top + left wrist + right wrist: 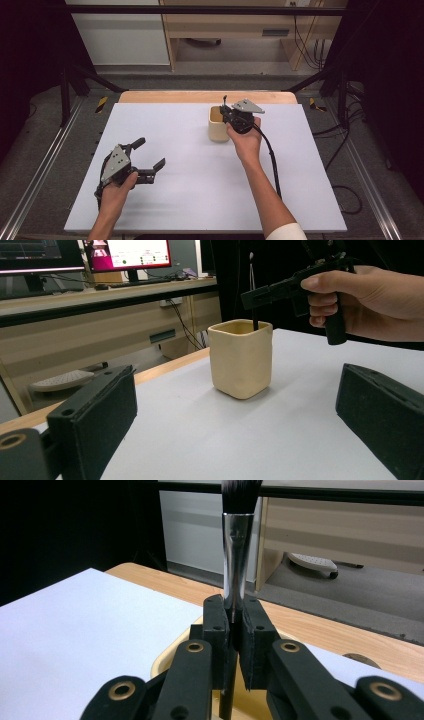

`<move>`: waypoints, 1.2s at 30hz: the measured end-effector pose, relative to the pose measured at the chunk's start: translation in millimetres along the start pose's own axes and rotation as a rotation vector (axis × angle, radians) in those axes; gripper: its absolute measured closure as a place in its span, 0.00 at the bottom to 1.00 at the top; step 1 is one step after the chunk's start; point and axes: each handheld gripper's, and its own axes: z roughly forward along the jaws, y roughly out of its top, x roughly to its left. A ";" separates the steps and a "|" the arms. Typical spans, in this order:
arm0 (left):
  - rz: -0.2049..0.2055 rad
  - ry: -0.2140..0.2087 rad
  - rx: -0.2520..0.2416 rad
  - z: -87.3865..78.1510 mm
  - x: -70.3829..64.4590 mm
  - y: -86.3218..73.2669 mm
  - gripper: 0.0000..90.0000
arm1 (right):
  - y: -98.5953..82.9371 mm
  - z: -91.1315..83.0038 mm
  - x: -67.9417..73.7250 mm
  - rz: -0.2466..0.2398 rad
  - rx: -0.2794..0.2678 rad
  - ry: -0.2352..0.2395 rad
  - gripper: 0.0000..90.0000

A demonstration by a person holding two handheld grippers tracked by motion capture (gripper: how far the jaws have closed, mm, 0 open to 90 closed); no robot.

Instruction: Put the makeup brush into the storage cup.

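Brush upright, clamped between right gripper jaws, above cup

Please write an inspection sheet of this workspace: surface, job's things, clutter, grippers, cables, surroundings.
Surface: white table top, wooden strip at its far edge.
Job's things: cream square cup upright near the far edge; brush held upright, bristles up, handle going down into the cup.
Clutter: nothing seen.
Grippers: right gripper shut on the brush above the cup; left gripper open, low over the near left of the table, holding nothing.
Cables: black cable trailing from the right gripper along the forearm.
Surroundings: wooden desk with monitors, dark frame, grey floor.
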 end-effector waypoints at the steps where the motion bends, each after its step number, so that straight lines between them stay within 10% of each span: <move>1: -0.001 0.000 0.000 0.1 0.0 0.0 0.03 | -0.7 -0.1 0.0 0.001 0.001 -0.001 0.93; 6: -0.001 0.000 -0.001 0.0 0.1 0.0 0.03 | -1.4 -2.0 0.6 0.004 0.004 0.006 0.90; 19: 0.007 -0.004 0.008 0.6 -0.7 0.1 0.03 | 7.4 -14.1 13.2 -0.067 0.011 -0.035 0.29; 36: 0.000 -0.004 0.005 0.7 -0.3 -0.3 0.03 | 5.7 -10.2 18.6 -0.095 0.044 -0.047 0.17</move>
